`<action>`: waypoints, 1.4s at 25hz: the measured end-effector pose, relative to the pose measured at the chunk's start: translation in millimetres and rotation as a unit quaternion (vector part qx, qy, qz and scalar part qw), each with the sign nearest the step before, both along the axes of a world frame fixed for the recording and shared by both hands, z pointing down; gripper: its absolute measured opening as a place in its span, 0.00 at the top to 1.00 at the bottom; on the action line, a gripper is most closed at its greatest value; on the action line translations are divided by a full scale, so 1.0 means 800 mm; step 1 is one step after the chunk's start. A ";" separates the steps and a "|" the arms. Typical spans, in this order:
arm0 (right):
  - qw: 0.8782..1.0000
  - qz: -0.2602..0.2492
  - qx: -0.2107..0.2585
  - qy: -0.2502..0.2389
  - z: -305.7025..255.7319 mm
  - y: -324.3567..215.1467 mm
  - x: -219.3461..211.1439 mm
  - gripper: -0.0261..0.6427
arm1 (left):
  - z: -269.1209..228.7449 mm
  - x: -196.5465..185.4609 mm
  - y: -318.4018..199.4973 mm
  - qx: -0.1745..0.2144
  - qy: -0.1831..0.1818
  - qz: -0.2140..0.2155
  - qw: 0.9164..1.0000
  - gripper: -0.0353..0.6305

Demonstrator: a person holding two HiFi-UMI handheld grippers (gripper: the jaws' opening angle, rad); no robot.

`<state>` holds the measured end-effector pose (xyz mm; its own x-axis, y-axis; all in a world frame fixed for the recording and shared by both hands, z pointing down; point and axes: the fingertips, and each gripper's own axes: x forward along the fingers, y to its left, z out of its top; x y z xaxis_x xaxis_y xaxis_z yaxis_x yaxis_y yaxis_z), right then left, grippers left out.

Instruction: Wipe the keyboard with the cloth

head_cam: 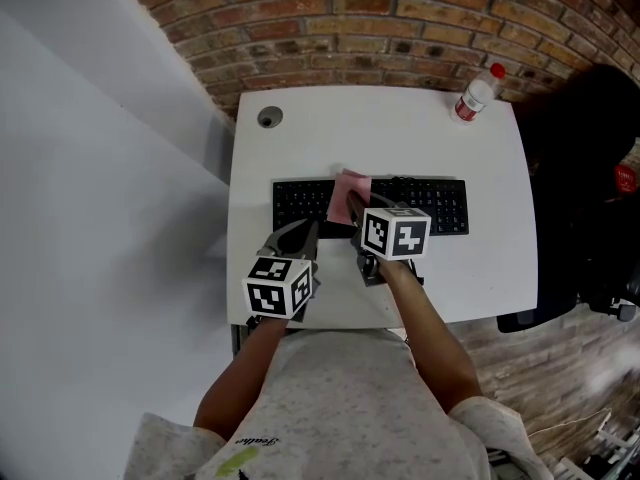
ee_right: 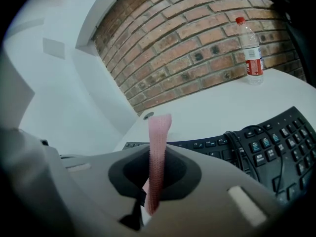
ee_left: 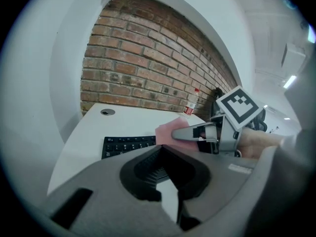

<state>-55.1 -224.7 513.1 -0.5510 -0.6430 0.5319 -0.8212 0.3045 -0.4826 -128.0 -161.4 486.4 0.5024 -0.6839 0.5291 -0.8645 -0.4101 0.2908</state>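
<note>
The brick wall closes the back of the scene, and the white table stands against it, so the person works from the near edge. The black keyboard lies flat across the middle of the table, within reach of both tools. The right gripper is closed on the pink cloth, pinching it by one edge. The cloth stands up past the jaws and hangs over the left part of the keyboard; I judge this leaves a free flap to drag across the keys. The left gripper waits just beside the keyboard's front edge. Its jaws are drawn together to a thin slit with nothing between them, perhaps ready to steady the keyboard. A plastic bottle with a red cap stands at the far right corner, well apart from the wiping. Its red-and-white label is too small to read, as are the key letters. The cubes carry only black-and-white square patterns.
</note>
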 end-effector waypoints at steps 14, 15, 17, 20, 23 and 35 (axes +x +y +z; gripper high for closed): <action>1.000 0.025 -0.007 -0.006 -0.002 0.000 0.054 0.93 | 0.002 0.046 0.000 0.000 0.000 0.024 1.000 0.96; 1.000 0.025 -0.009 -0.005 -0.002 0.001 0.055 0.93 | 0.002 0.048 -0.001 0.000 0.000 0.024 1.000 0.96; 1.000 0.020 -0.010 0.001 -0.004 0.001 0.057 0.93 | 0.002 0.051 -0.002 0.000 0.000 0.024 1.000 0.96; 1.000 0.016 -0.007 0.010 -0.008 -0.001 0.062 0.93 | 0.001 0.057 -0.004 0.001 0.000 0.024 1.000 0.96; 1.000 0.018 -0.007 0.019 -0.007 -0.002 0.071 0.93 | 0.002 0.062 -0.003 0.001 0.001 0.026 1.000 0.96; 0.999 0.034 -0.009 0.015 -0.006 0.001 0.106 0.93 | 0.005 0.079 0.000 -0.001 0.002 0.028 1.000 0.96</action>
